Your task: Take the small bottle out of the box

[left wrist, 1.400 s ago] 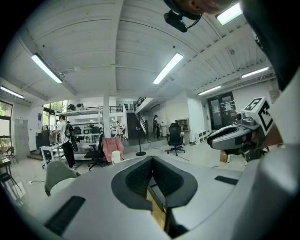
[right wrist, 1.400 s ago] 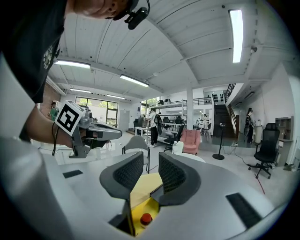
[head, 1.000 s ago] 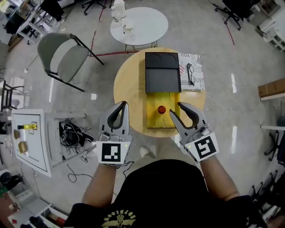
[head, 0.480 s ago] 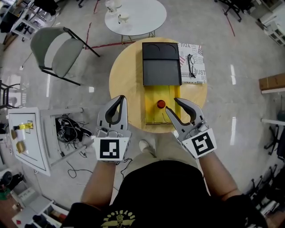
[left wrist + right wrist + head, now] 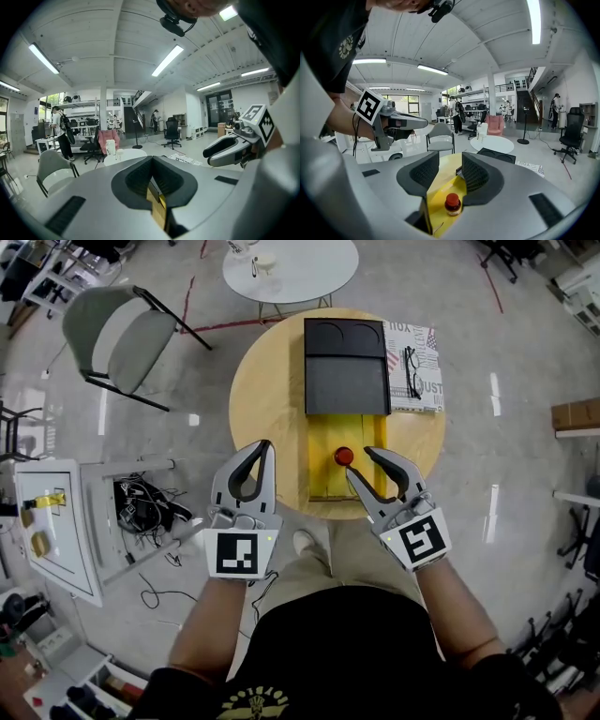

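Observation:
A small bottle with a red cap [image 5: 344, 457] stands upright in the open yellow box [image 5: 323, 479] on the round wooden table [image 5: 267, 399]. The box's black lid [image 5: 345, 367] lies folded back behind it. My right gripper [image 5: 358, 462] hovers at the box's near right corner, open, and its jaws have just been opening. The bottle [image 5: 452, 204] shows low in the gap just ahead of the right gripper [image 5: 450, 161], and no pad touches it. My left gripper [image 5: 265, 448] is shut and empty over the table's near left edge, left of the box [image 5: 157, 208].
A printed paper with a pair of glasses [image 5: 419, 371] lies on the table right of the lid. On the floor stand a grey chair [image 5: 122, 324], a white round table [image 5: 291, 268] and a white cabinet [image 5: 56, 531], with loose cables [image 5: 141, 507] nearby.
Both grippers have sunk toward the table. The right one has come closer to the bottle and its jaws stand wider. The left one stays shut.

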Action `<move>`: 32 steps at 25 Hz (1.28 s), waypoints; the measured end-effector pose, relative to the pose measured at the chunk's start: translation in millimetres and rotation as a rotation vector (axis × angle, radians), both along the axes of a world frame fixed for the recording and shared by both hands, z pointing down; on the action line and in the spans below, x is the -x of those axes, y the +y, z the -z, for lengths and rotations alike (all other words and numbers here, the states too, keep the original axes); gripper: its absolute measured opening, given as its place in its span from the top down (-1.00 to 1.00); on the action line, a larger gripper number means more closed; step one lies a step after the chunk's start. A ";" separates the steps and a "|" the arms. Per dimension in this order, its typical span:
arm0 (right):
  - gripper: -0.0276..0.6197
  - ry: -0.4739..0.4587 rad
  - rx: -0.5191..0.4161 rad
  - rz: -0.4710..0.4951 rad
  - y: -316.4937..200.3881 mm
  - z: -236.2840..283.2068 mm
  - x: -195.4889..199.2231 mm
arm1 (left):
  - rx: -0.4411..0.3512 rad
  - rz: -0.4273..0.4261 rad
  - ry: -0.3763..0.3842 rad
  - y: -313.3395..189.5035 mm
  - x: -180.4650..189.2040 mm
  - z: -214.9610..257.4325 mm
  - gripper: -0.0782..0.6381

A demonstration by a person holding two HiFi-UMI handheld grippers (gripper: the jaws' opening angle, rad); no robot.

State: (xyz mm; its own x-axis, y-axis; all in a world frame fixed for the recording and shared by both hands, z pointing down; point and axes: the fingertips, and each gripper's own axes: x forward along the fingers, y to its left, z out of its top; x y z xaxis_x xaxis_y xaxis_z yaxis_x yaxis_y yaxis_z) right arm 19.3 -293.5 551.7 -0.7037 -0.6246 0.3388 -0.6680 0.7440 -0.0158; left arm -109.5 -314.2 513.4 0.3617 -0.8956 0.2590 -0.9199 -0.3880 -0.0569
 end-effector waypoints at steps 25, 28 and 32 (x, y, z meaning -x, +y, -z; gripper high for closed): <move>0.34 0.089 0.135 0.038 0.2 -109.2 5.2 | 0.056 -0.025 0.001 -2.6 -27.8 -74.2 0.74; 0.33 0.098 0.136 0.043 -1.0 -119.7 7.1 | 0.059 -0.025 -0.003 -2.7 -28.0 -79.5 0.74; 0.33 0.107 0.144 0.035 -1.8 -130.0 7.1 | 0.063 -0.017 -0.001 -3.4 -22.9 -85.8 0.74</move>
State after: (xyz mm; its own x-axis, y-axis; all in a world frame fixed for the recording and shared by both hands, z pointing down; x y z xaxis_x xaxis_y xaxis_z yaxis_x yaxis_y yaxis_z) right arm 12.2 -295.2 681.6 -0.6796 -0.5395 0.4971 -0.6449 0.7623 -0.0544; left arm -86.6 -317.5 599.2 0.3767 -0.8710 0.3154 -0.9131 -0.4066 -0.0324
